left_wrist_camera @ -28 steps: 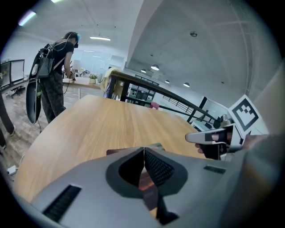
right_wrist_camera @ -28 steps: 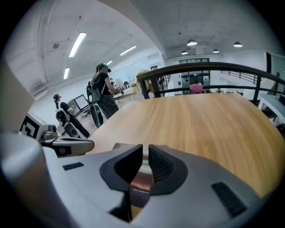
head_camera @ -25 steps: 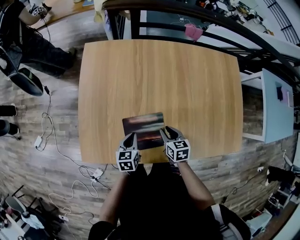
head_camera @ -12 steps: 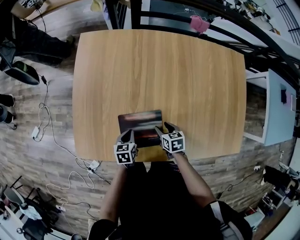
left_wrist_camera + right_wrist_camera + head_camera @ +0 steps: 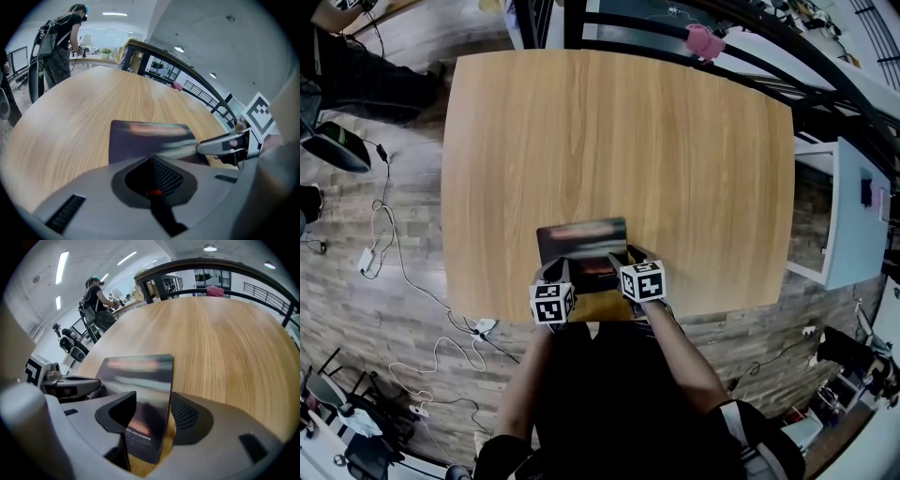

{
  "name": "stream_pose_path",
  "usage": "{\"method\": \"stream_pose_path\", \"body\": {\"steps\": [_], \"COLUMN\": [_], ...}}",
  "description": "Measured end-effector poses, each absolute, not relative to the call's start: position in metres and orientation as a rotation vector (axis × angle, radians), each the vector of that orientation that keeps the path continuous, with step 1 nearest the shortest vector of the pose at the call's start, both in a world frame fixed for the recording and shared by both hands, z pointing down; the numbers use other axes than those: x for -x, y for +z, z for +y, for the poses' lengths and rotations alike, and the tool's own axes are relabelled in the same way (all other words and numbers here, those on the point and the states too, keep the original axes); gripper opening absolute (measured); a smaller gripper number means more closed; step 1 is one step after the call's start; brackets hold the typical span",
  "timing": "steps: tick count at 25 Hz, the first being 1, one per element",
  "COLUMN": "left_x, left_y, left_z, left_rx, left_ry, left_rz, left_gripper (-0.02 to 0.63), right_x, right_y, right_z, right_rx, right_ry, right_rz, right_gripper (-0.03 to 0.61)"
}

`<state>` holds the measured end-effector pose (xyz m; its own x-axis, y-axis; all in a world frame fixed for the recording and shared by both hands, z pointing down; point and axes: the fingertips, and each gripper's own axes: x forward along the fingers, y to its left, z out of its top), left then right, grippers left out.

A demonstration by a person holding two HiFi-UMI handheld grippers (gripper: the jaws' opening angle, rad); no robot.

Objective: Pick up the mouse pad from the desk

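Mouse pad (image 5: 581, 246) lower middle on desk (image 5: 675, 141) | right gripper (image 5: 153, 404): jaws just opening wide, pad edge between, ungripped | left gripper (image 5: 152, 161): jaws together, empty | risk: thin pad slides from closing jaws

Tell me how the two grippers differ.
The right gripper's jaws are apart, having just been opening, the mouse pad's edge between them; the left gripper's are together, nothing between. The right is at the pad's right side, the left at its left. Both point down at the desk.
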<state>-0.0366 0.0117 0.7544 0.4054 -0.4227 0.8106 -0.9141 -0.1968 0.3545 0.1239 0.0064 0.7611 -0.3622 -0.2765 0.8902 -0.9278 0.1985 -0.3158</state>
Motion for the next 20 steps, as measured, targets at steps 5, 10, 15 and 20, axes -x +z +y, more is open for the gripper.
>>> {"method": "stream_pose_path", "body": {"steps": [5, 10, 15, 20], "left_x": [0.0365, 0.0365, 0.0372, 0.0360], "left_y": [0.7542, 0.7576, 0.7586, 0.7582], "left_z": [0.0131, 0.0137, 0.0145, 0.0118], "left_rx": [-1.791, -1.786, -1.779, -1.794], "left_ry": [0.705, 0.693, 0.682, 0.673], "left_rz": [-1.148, -1.143, -1.122, -1.121], "left_gripper": [0.023, 0.023, 0.023, 0.023], "right_x": [-0.1236, -0.1213, -0.1196, -0.1181], "right_y": [0.7605, 0.7610, 0.7620, 0.7615], "right_z": [0.0072, 0.0083, 0.0084, 0.0080], "right_rx": [-1.134, -1.129, -1.130, -1.132], "right_ry": [1.187, 1.172, 1.173, 1.162], "right_rz": [-1.755, -1.740, -1.735, -1.725], "right_gripper": [0.225, 0.225, 0.225, 0.229]}}
